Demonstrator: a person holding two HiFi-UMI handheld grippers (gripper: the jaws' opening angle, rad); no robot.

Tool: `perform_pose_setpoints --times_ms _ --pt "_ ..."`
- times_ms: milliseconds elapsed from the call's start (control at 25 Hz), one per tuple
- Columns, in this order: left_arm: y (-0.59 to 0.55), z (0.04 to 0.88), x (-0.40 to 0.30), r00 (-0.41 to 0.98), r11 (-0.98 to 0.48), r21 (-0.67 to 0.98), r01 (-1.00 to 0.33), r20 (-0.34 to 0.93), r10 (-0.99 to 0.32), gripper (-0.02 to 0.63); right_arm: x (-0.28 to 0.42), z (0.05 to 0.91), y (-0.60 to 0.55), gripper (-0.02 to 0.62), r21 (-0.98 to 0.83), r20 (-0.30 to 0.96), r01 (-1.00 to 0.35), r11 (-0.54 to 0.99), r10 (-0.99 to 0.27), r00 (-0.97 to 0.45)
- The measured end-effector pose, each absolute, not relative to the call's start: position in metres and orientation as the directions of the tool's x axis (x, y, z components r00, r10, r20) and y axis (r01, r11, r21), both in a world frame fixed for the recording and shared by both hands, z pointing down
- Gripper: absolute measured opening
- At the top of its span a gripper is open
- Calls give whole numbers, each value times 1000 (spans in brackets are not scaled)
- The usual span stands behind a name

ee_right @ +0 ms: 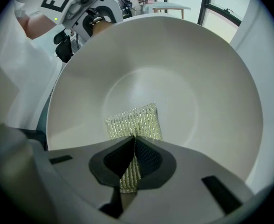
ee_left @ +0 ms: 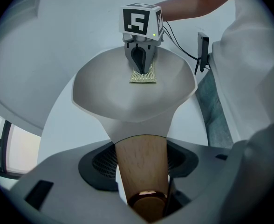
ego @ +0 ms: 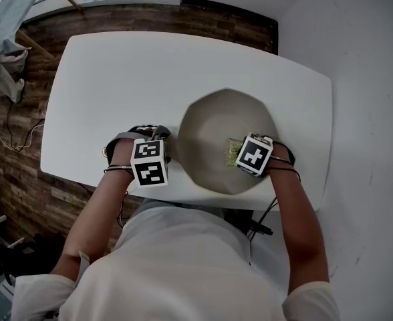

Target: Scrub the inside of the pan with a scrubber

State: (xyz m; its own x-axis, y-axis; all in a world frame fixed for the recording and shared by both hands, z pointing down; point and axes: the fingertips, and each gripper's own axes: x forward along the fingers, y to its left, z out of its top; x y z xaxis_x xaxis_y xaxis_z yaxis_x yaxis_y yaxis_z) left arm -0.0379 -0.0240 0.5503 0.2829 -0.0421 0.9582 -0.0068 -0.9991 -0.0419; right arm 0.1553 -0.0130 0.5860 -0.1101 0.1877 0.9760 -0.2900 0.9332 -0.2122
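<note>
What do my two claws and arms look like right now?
The left claw and right claw are grey plastic with black textured pads; each carries a white cube with black square markers. Thin black cables trail from the wrists. The person wears white short sleeves.

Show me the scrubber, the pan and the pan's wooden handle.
scrubber (ee_right: 132,122): right gripper view, its woven face.
pan (ego: 210,126): head view, bare inner wall.
wooden handle (ee_left: 141,164): left gripper view, middle of its shaft.
</note>
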Motion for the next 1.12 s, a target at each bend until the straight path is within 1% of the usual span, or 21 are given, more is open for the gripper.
perform_pose_setpoints --times_ms 440,720,1120 --pt "-24 550 -37 281 -999 -39 -2 959 -38 265 163 587 -39 23 -112 992 -376 920 81 -98" --pt "-24 550 -38 282 -999 -37 2 959 -35 265 161 586 -54 23 -96 992 -427 899 50 -118" --pt "-24 550 -38 282 -999 -37 4 959 -34 265 155 586 -81 23 -43 989 -489 871 -31 -142"
